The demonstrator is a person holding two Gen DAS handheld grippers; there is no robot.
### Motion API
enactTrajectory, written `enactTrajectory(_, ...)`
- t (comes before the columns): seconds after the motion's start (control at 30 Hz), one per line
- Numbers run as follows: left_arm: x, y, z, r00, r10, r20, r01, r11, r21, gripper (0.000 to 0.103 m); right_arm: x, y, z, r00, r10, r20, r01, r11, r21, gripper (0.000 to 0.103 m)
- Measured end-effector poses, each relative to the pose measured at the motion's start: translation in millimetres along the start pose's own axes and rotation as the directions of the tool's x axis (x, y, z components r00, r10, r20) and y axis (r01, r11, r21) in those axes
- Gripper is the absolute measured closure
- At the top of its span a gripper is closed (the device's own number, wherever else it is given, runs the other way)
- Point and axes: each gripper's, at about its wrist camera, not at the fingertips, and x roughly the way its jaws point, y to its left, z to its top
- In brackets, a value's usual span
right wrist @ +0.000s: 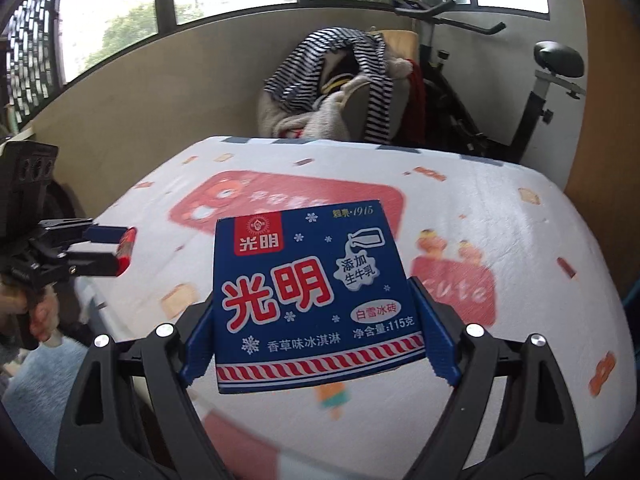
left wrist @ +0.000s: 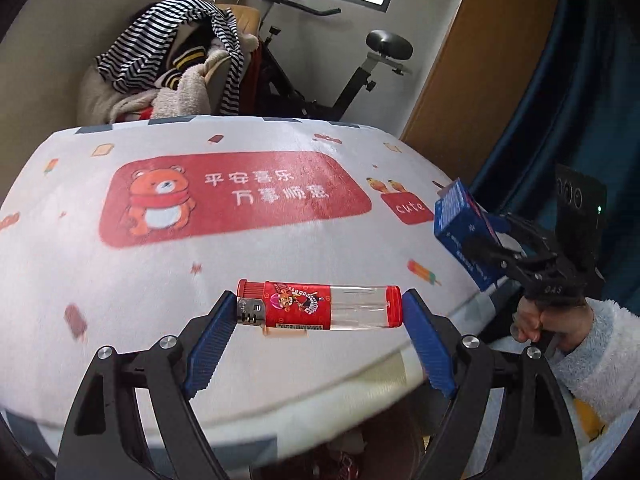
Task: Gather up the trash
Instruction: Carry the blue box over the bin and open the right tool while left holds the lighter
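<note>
Holding a red-and-clear plastic cigarette lighter (left wrist: 319,305) lengthwise between its blue ribbed pads, the left hand-held gripper (left wrist: 318,312) hangs above the near edge of a white fleece cover printed with a red bear panel (left wrist: 240,196); whether this surface is a bed or a counter cannot be told. The lighter lies crosswise, its red cap and metal head against the left pad (left wrist: 214,332) and its red base against the right pad (left wrist: 426,340), clear of the cover beneath it. The jaws stand wide, spanning the lighter's full length.

To the right of this gripper, and a little farther forward, the right hand-held gripper (left wrist: 486,242) is gripped by a hand (left wrist: 550,322) in a pale fluffy sleeve (left wrist: 596,356). It clamps a blue cardboard ice-cream box with red and white lettering (right wrist: 316,296). In the right wrist view the box fills the gap between the two blue pads, printed face up, both pads pressed on its sides, again with the jaws set wide. The box is lifted off the cover, above its near part.

From the right gripper, the left one shows at the far left with the lighter's red end (right wrist: 126,250) poking out past its fingers.

Beyond both grippers, past the far edge of the cover, a heap of clothes topped by a navy-and-white striped garment (left wrist: 172,36) lies over a chair, and to its right stands a black exercise bike (left wrist: 360,76) against a white wall under the windows.
</note>
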Motion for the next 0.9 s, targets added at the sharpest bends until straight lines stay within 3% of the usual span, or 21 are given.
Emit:
enactTrajectory(0.3, -67, -18, -84, 0.998, -0.005, 0.056, 0.006, 1.0, -0.008, 0.022, -35, 67, -54, 0.984, 0.118, -0.13, -0.137, 0.98, -0.147, 0.019)
enactTrajectory(0.5, -77, -17, -116, 0.999, -0.009, 0.04, 0.01, 1.0, -0.017, 0.022, -31, 89, -76, 0.971, 0.173, -0.166, -0.194, 0.974, -0.114, 0.019)
enactTrajectory(0.67, -80, -11, -129, 0.999, -0.007, 0.051, 0.009, 0.999, -0.039, 0.022, -22, 100, -79, 0.955, 0.195, -0.223, -0.221, 0.97, -0.097, 0.019)
enactTrajectory(0.9, -78, -10, -129, 0.997, 0.013, 0.075, -0.008, 0.998, -0.062, 0.022, -12, 107, -83, 0.952, 0.173, -0.25, -0.203, 0.974, -0.097, 0.019)
